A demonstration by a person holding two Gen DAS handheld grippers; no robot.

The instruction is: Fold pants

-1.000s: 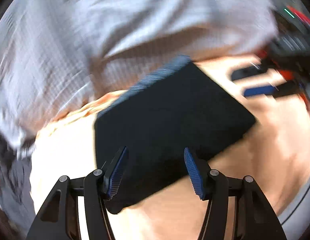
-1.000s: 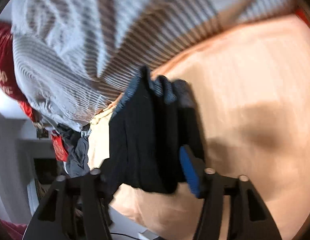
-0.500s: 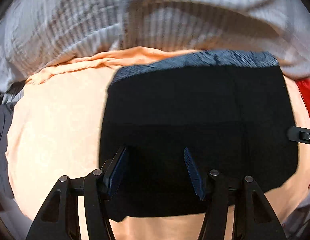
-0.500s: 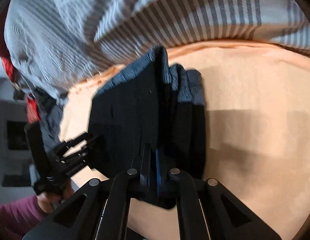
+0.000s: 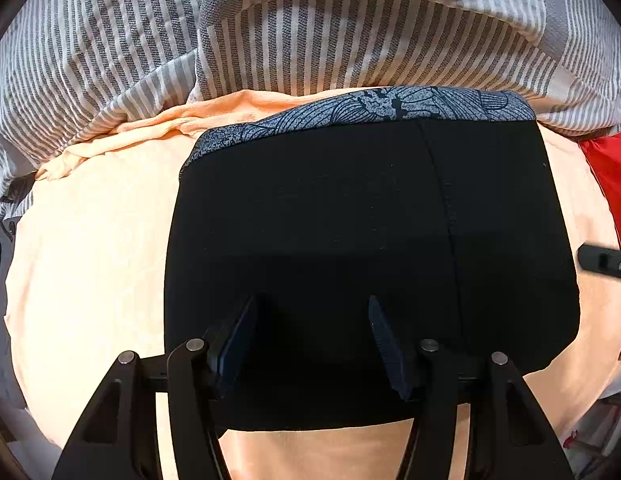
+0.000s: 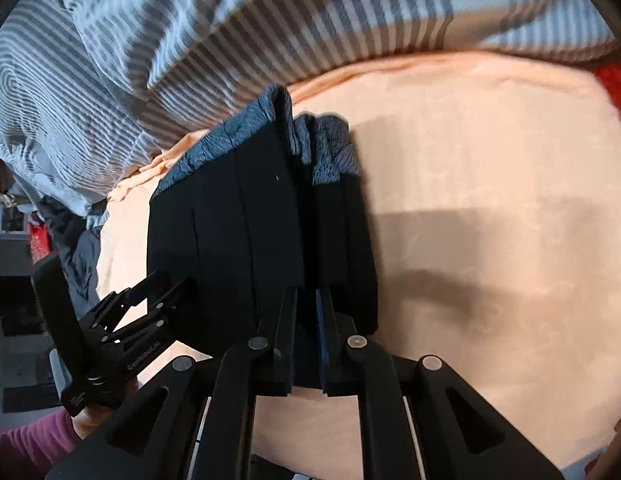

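The black pants [image 5: 350,240], with a grey patterned waistband [image 5: 390,106] at the far edge, lie folded in a compact stack on the peach sheet. My left gripper [image 5: 312,304] is open, its fingers spread just above the stack's near edge. My right gripper [image 6: 306,296] is shut on the near right edge of the pants [image 6: 246,232], with several layers standing up between its fingers. The left gripper also shows in the right wrist view [image 6: 166,284] at the stack's left edge. The right gripper's tip shows in the left wrist view [image 5: 602,260].
A grey-and-white striped blanket [image 5: 310,28] is bunched along the far side of the peach sheet [image 5: 90,260]. A red cloth [image 5: 608,168] lies at the right. Dark clothing [image 6: 76,248] lies off the sheet's left edge.
My right gripper has closed on the pants' right edge. The left gripper has swung round to face the stack squarely and stayed open.
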